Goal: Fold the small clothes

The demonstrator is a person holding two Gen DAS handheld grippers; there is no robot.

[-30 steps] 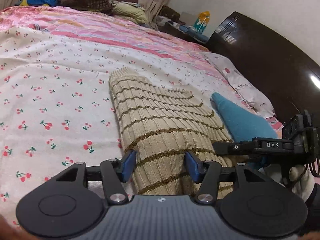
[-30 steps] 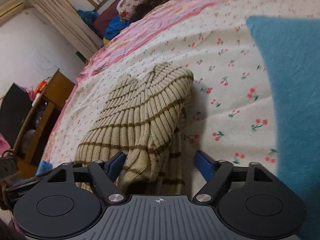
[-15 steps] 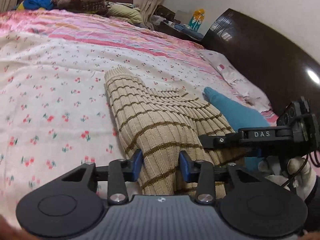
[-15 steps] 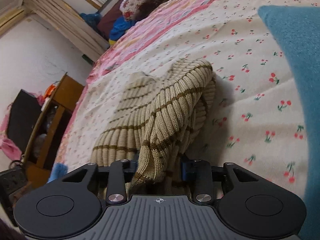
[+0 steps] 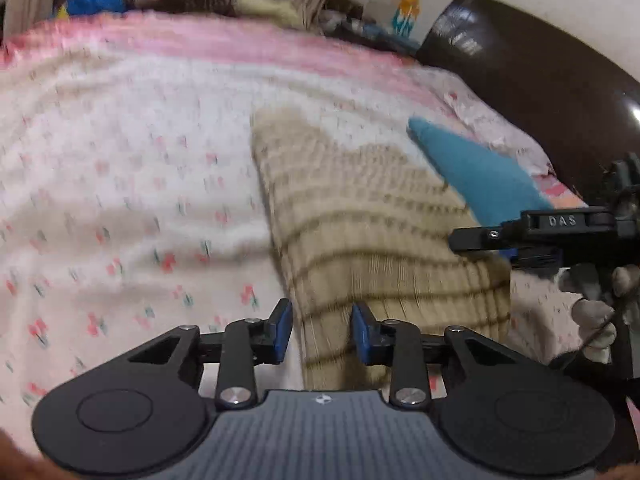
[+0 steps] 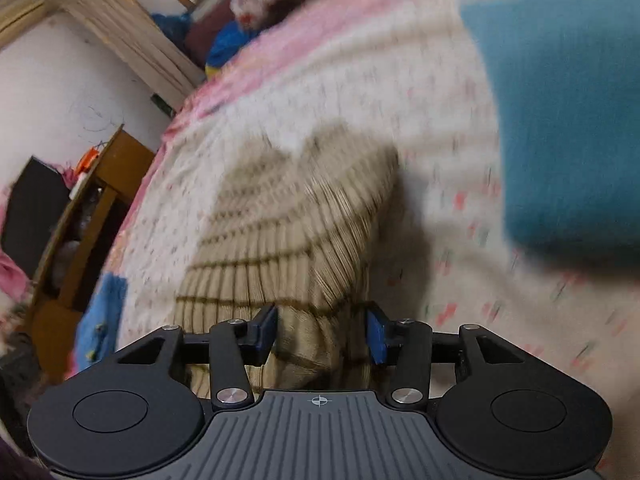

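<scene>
**Sweater gripped at near hem, both grippers engaged**

While both views are motion-blurred, the main facts can be read. A beige ribbed sweater [image 5: 360,216] with thin brown stripes lies on the bed [image 5: 120,200], running from the near edge away toward the far side. A teal cloth [image 5: 476,172] lies just beside it on the right.

Left gripper [image 5: 320,334]: its blue pads sit narrowly apart with a bunched fold of the near hem filling most of the gap. The right pad touches knit; a sliver of sheet shows at the left pad, so the pinch looks made but not fully confirmed.

Right gripper [image 6: 322,330]: pads stand a little wider, with a thick ridge of the sweater [image 6: 296,232] between them. Contact on the right pad is unclear; it appears clamped on the fabric.

Handling assessment: the knit is soft, light and limp, with no stiffness of its own. It will sag between two holds and stretch if pulled hard. The rib gives fair friction against the pads, so slipping is a minor risk. Best holds are the near hem corners, taken through every layer, so the fold carries over evenly.
</scene>
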